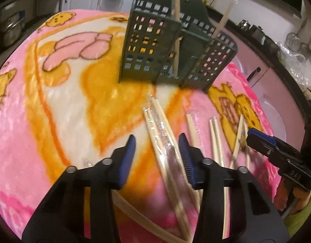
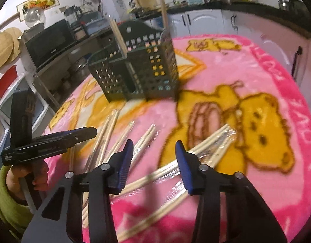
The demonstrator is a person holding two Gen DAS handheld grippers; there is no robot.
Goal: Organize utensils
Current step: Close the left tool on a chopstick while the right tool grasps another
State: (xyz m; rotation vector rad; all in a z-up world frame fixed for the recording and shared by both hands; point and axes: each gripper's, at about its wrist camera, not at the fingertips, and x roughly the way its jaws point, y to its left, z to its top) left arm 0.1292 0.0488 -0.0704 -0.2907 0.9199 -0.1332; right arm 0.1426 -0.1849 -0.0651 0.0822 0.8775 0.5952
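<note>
A dark green perforated utensil holder [image 1: 155, 46] [image 2: 139, 75] stands on the pink bear-print blanket [image 1: 54, 125] [image 2: 266, 70], with two chopsticks [image 1: 176, 2] upright in it. Several plastic-wrapped chopstick pairs lie scattered in front of it. My left gripper [image 1: 157, 139] is open low over one wrapped pair [image 1: 161, 125], which runs between its fingers close to the right one. My right gripper [image 2: 154, 144] is open above another wrapped pair [image 2: 214, 143] that passes under its right finger. Each gripper shows in the other's view, the right gripper [image 1: 251, 134] and the left gripper [image 2: 93, 132].
More chopstick pairs [image 1: 216, 141] [image 2: 110, 129] lie between the two grippers. A hand in a green sleeve [image 2: 5, 198] holds the left gripper. Cabinets [image 2: 206, 22], a microwave [image 2: 48, 40] and pots [image 1: 11, 28] ring the blanket-covered table.
</note>
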